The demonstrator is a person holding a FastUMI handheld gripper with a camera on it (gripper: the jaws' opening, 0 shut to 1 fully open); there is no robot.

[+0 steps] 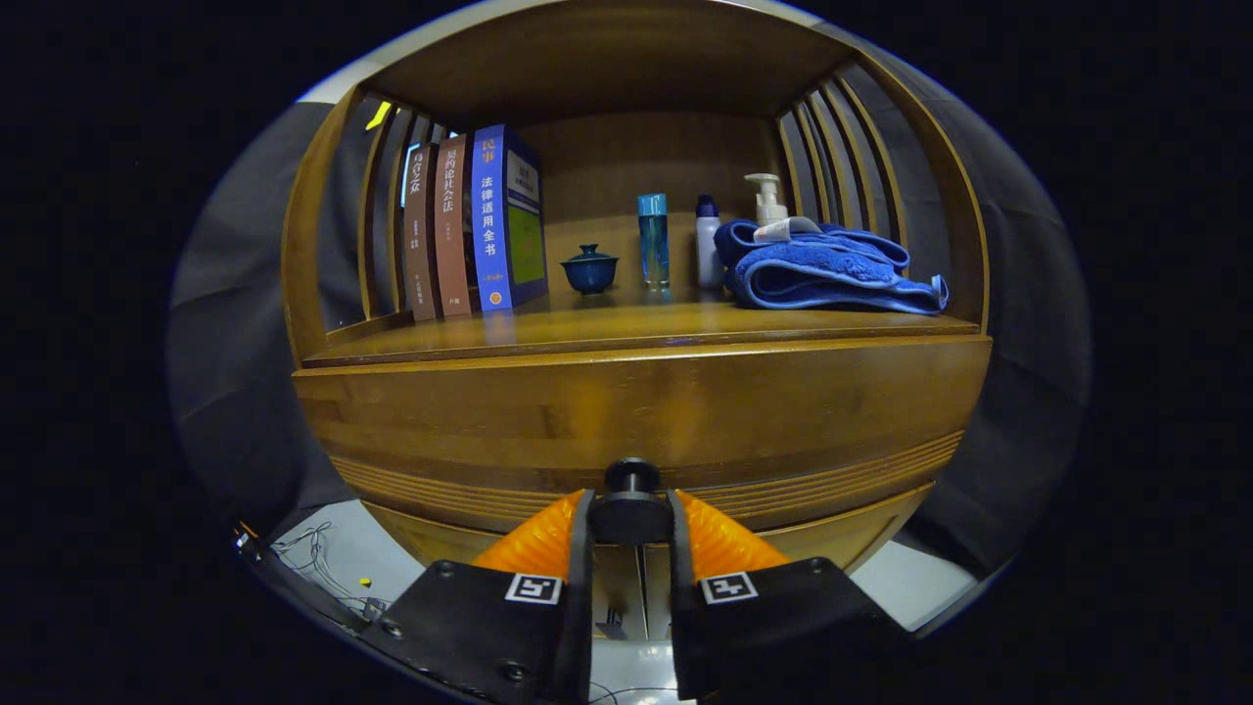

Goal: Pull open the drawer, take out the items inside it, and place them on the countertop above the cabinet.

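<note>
Dim booth — sharp focus, glossy countertop (626, 328) reflections, strong fisheye bowing at edges.

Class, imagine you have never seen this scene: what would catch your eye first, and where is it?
First, the dark round drawer knob, clamped between the jaws of the gripper against the wooden drawer front. Next, on the countertop above, a folded blue towel lies at one end and three upright books stand at the other, with a small blue lidded cup and bottles between them.

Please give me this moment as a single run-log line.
phase: grasp | gripper: shut on drawer knob | drawer: closed | countertop: books, cup, bottles, towel
</note>
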